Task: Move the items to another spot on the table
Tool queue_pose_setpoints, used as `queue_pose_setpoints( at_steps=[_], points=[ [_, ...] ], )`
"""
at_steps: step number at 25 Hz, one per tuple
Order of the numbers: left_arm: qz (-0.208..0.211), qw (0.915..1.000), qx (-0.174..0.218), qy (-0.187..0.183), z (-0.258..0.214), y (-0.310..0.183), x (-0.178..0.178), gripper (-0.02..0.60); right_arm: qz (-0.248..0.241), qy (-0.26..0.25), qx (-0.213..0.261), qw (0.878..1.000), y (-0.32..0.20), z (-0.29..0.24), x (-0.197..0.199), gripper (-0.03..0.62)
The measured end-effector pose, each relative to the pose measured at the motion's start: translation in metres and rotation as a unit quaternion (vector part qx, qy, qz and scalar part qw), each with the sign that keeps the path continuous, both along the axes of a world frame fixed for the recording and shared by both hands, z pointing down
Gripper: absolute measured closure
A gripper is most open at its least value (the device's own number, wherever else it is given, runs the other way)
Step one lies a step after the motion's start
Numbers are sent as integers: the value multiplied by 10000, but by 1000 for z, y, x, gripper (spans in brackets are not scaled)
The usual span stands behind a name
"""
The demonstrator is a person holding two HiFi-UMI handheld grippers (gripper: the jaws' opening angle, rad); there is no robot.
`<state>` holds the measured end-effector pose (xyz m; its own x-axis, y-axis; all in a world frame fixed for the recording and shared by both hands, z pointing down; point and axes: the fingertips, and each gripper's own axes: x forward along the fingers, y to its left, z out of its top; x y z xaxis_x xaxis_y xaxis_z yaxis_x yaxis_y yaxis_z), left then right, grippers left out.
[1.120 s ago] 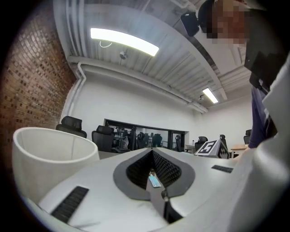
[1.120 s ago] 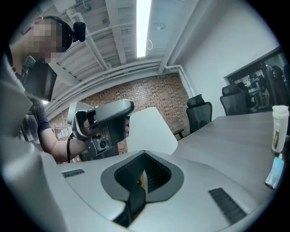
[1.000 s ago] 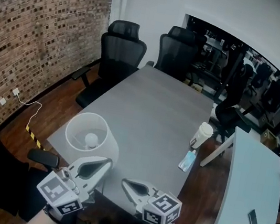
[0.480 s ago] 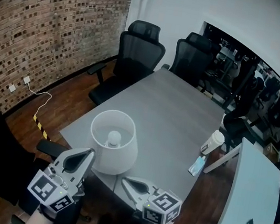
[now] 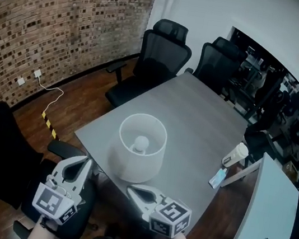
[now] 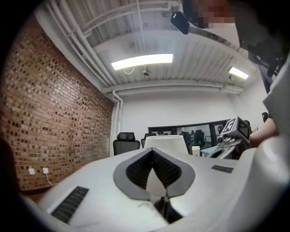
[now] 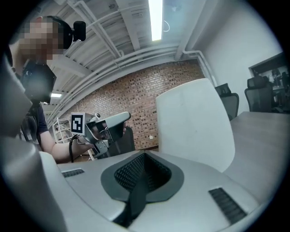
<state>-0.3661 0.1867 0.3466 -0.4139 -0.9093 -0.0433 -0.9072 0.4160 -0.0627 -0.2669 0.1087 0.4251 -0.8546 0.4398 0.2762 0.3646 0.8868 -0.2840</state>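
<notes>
Black-and-white square markers are showing on each cube; the paper cup (image 5: 235, 155) and the blue packet (image 5: 218, 177) just beside it, at the grey counter's (image 5: 195, 118) right edge, are too small to read. A white table lamp (image 5: 141, 146) is standing on the counter near its front left corner, bulb showing inside the shade. The left hand-held gripper (image 5: 79, 160) is hanging off that corner above a black chair (image 5: 67, 150), pointing about level towards the lamp, clenched on nothing. The right hand-held gripper (image 5: 131, 188) is hovering at the counter's near edge just in front of the lamp, tipping slightly downward, also clenched and empty.
</notes>
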Motion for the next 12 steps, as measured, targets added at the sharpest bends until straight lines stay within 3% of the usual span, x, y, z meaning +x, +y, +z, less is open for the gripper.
queue_pose_setpoints(
  at_steps=[5, 9, 12],
  points=[
    [-34, 9980, -635, 7, 36, 0, -3, 578, -237, -55, 185, 9995, 12, 0, -3, 585],
    [-58, 9862, -1657, 53, 93, -15, 8, 578, -310, 32, 296, 9991, 3, 3, 10, 585],
    [4, 9804, -1948, 281, 130, -23, 15, 577, -86, 88, 285, 9995, -15, 3, 16, 585]
  ],
)
